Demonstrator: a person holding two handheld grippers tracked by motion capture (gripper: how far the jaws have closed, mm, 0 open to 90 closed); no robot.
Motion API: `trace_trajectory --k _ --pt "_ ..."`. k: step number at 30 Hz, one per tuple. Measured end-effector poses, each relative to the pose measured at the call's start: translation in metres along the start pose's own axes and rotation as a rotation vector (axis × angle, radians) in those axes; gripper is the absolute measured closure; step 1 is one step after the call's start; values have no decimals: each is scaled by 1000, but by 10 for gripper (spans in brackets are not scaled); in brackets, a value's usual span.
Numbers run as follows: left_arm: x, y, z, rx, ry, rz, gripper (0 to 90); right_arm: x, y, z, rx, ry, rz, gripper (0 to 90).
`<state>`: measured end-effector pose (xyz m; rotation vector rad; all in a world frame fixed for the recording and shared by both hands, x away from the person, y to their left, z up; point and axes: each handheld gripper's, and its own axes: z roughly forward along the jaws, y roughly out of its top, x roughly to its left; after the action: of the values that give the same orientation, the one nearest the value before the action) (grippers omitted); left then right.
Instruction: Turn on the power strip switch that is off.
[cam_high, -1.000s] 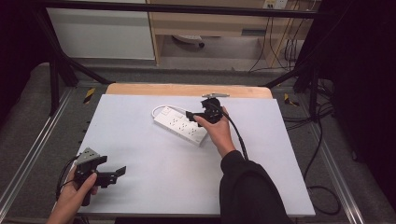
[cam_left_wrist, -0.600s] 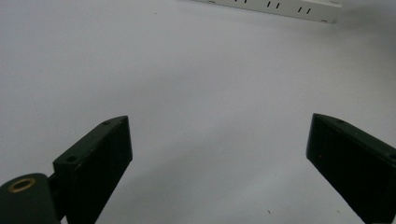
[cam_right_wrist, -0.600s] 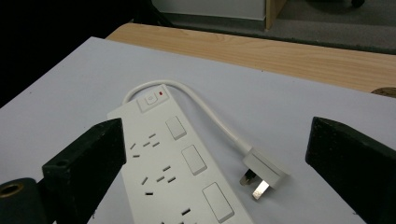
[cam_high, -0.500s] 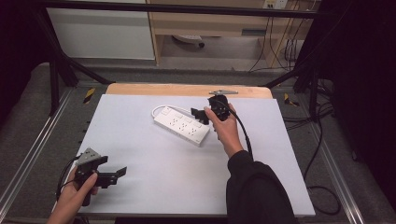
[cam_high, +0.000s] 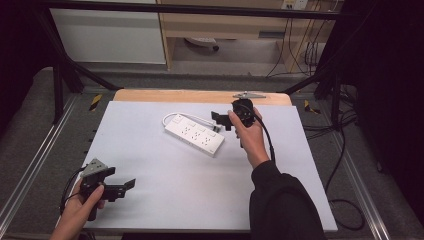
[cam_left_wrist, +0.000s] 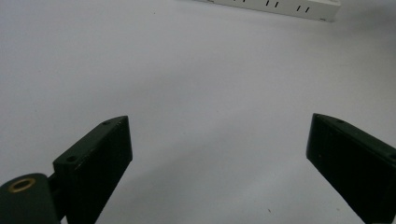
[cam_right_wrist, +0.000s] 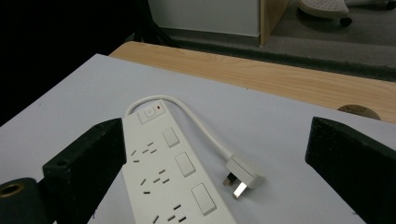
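1. Over the last second I've moved my right gripper (cam_high: 220, 120) a little right and back from over the power strip (cam_high: 195, 135). It now hangs just past the strip's far right end, jaws spread wide and holding nothing.
2. I read that as lining up on the plug (cam_right_wrist: 243, 176), not the body.
3. My left gripper (cam_high: 122, 187) has stayed at the near left corner, jaws apart, empty.
4. The white strip lies flat and slanted mid-table, 3 switches, short cable looping to the loose 3-pin plug beside it.
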<state>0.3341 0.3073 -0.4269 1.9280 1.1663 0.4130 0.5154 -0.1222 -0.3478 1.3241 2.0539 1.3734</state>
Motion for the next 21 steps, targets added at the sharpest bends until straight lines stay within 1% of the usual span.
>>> trace_trajectory --k 5,10,11,15,17,21 --pt "0 0 0 -3 0 -2 71 -1 3 -12 -15 -9 -20 55" --pt "1 0 0 -1 -2 -1 71 -3 4 -28 -30 -13 -54 53" --pt "2 0 0 -1 -1 -4 71 -4 3 -31 -41 -15 -60 60" --pt "1 0 0 -6 1 -4 71 -6 -5 -46 -42 -18 -79 67" --pt "0 0 0 -5 -1 4 71 -7 -10 -54 -62 -25 -92 75" --pt "0 0 0 -2 1 1 71 -13 -25 -72 -101 -37 -87 75"
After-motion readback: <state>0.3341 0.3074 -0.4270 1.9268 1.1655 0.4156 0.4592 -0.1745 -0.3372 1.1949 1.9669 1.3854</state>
